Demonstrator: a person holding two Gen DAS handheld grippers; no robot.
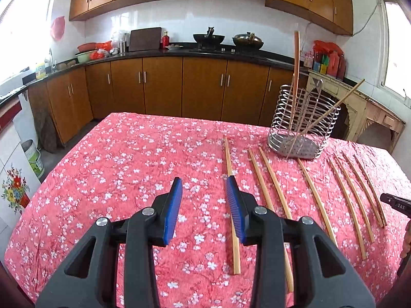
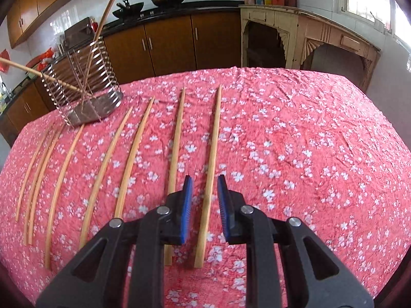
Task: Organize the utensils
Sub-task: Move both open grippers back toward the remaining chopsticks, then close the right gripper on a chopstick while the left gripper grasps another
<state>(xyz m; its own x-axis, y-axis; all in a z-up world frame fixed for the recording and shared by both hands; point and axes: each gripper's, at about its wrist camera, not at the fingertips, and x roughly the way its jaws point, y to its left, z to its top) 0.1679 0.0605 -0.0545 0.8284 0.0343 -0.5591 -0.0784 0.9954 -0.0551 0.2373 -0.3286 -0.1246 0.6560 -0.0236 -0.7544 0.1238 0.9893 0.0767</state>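
Note:
Several bamboo chopsticks lie side by side on the red floral tablecloth [image 1: 123,169]. A wire utensil holder [image 1: 303,118] stands at the far right of the table with two chopsticks [image 1: 296,59] leaning in it. My left gripper [image 1: 204,179] is open and low over the cloth with nothing between its pads. The leftmost chopstick [image 1: 228,156] runs under its right finger. My right gripper [image 2: 204,178] is open and straddles the rightmost chopstick [image 2: 214,133], with a gap on each side of it. The holder [image 2: 84,77] is at the far left in that view.
Brown kitchen cabinets [image 1: 164,87] and a black counter with woks [image 1: 208,38] stand beyond the table's far edge. An old cream wooden sideboard [image 2: 308,33] sits past the far right corner. The other gripper's tip [image 1: 395,204] shows at the right edge of the left wrist view.

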